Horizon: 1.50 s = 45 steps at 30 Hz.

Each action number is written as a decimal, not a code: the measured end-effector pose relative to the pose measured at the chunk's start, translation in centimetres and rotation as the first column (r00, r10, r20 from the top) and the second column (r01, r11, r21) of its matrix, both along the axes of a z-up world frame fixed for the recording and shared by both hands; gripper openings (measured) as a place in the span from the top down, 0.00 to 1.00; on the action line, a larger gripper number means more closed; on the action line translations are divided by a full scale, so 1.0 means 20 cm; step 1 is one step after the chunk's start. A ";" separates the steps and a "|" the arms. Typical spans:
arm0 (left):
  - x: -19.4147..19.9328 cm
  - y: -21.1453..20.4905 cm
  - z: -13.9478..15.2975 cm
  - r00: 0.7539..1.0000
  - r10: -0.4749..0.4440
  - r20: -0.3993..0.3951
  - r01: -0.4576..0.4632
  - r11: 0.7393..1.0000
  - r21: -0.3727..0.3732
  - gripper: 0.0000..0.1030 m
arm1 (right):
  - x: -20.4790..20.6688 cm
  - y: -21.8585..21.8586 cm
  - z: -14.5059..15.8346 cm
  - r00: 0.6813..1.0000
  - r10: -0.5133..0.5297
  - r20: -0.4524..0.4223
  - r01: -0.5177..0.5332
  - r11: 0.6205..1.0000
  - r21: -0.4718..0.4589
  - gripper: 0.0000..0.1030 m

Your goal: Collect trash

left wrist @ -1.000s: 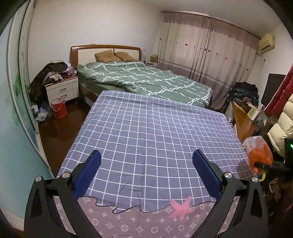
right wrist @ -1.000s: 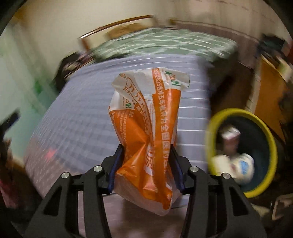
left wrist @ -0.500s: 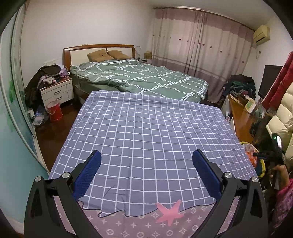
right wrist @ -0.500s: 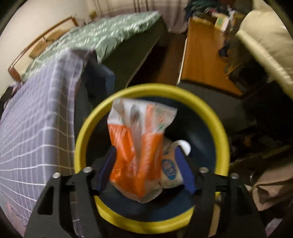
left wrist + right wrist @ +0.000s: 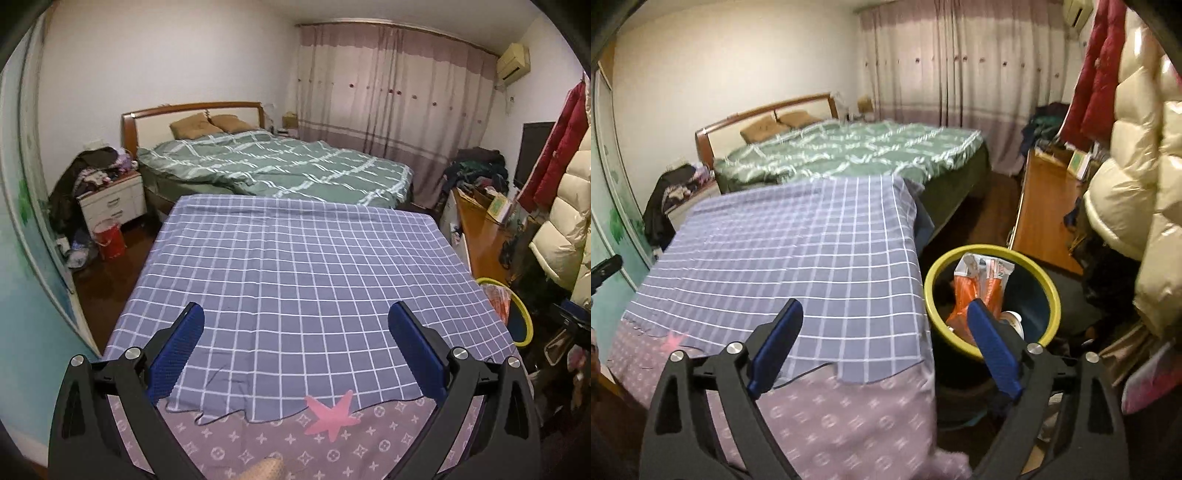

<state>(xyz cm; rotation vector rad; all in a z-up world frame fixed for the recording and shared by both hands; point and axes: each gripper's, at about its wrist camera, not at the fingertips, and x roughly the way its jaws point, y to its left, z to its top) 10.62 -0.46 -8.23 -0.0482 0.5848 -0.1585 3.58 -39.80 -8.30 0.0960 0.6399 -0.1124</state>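
Observation:
An orange and white snack bag stands inside the yellow-rimmed bin beside the table, next to a white bottle. My right gripper hovers over the table's right edge with its jaws still opening and nothing between them; its right finger overlaps the bin in the picture. In the left wrist view the bin shows at the table's right side with the bag inside. My left gripper stands open and empty above the blue checked cloth.
A green-covered bed lies beyond the table. A wooden desk and hanging padded coats crowd the right side. A nightstand and a red bucket stand at the left. A pink star marks the near cloth.
The right gripper carried the orange bag from above the table to over the bin, opened, and drew back; the bag now sits in the bin. The left gripper shifted slightly.

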 end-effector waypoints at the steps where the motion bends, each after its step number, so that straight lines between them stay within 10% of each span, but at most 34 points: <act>1: -0.03 0.00 0.01 1.000 0.007 0.009 -0.007 1.000 -0.002 0.05 | -0.06 0.03 0.02 1.000 -0.011 0.018 0.011 1.000 -0.008 0.13; 17: -0.48 0.03 0.28 0.990 0.084 0.115 -0.086 0.996 0.019 0.05 | -0.48 0.08 0.27 0.978 -0.056 0.203 0.059 0.998 -0.009 0.07; 45: -0.58 0.08 0.33 0.988 0.097 0.123 -0.101 0.995 0.026 0.05 | -0.47 0.08 0.25 0.981 -0.060 0.184 0.058 0.998 0.013 0.07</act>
